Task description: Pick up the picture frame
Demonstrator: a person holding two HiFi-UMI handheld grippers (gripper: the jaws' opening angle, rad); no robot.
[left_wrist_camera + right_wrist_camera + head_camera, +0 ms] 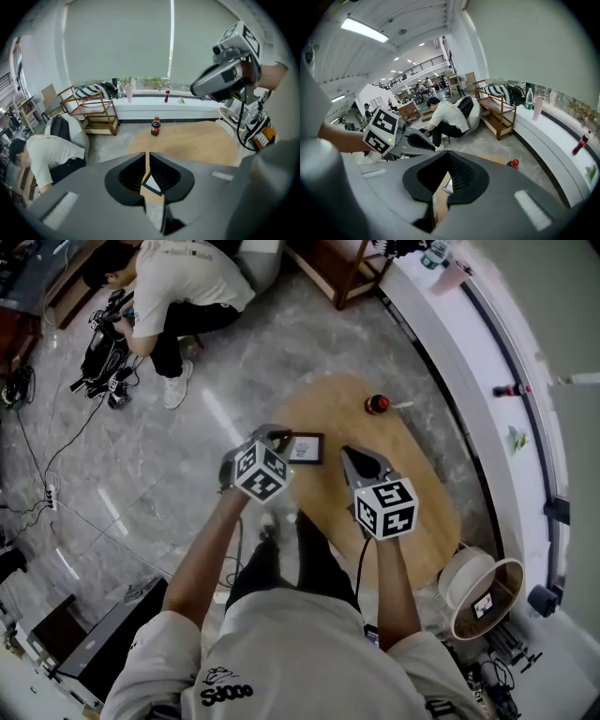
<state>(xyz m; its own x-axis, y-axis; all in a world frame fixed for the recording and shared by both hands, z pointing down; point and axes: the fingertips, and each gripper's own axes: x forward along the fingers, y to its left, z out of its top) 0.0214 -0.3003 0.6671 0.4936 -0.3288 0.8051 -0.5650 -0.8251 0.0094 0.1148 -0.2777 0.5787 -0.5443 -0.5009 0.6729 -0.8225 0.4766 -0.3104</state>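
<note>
On the table (422,493), left edge, picture frame (306,448) is risking getting shoved off; left gripper (147,153) barely parted, right gripper (447,151) closed, both empty.

Soft daylight is coming through the shaded window (117,42), glare is streaking the glossy floor (220,413), and picture edges are bending and darkening.

Picture frame (306,448) on table (417,507), bottle (377,405) behind it

Picture frame (307,449) partly behind left tool (281,440)
</note>
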